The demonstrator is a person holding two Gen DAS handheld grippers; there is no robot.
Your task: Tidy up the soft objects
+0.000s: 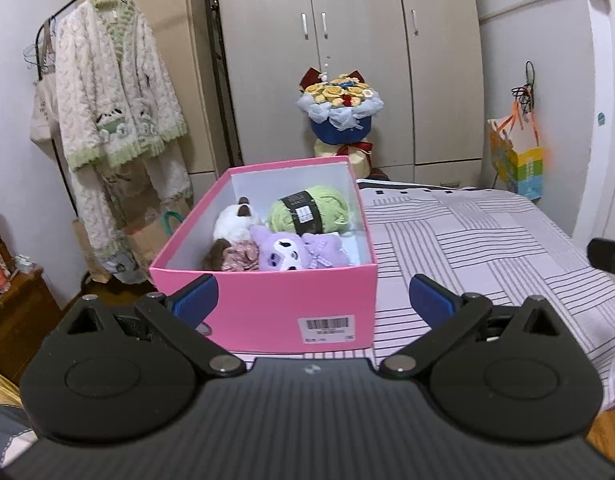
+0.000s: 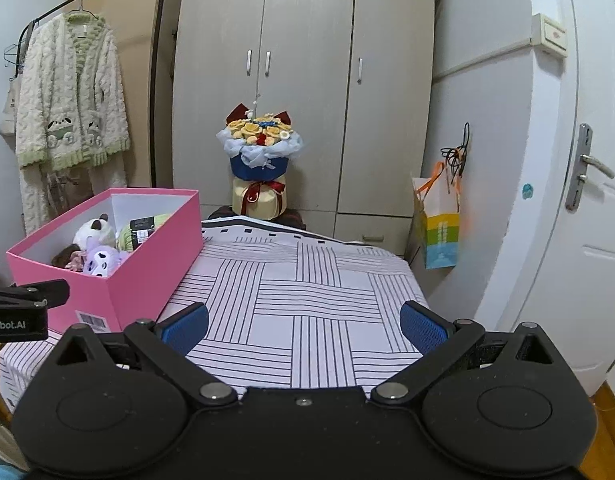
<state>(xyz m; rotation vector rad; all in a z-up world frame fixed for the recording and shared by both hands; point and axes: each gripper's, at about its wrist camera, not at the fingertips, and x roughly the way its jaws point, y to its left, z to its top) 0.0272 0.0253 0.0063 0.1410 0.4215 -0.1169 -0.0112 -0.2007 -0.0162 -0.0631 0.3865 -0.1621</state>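
A: Left wrist view, item one?
B: Pink box (image 1: 267, 304), on the striped bedspread (image 1: 467, 240), dead ahead of the left gripper (image 1: 313, 300). Long axis runs away from the camera; near short wall sits between the spread blue pads (image 1: 197, 296). Gripper wide apart, holding nothing.
A: Contents?
B: Purple plush (image 1: 295, 254), white plush (image 1: 237, 222), brown-haired doll (image 1: 231, 258), green yarn ball (image 1: 307, 210), all inside.
A: Right wrist view?
B: Right gripper (image 2: 305, 326) spread wide, empty, over bare bedspread (image 2: 307, 280). Box (image 2: 147, 264) lies well to its left, angled away.
A: Nearer hand?
B: The left, judged by position; the box is squarely before it. No loose soft item shows on the bed, so sorting looks about finished.
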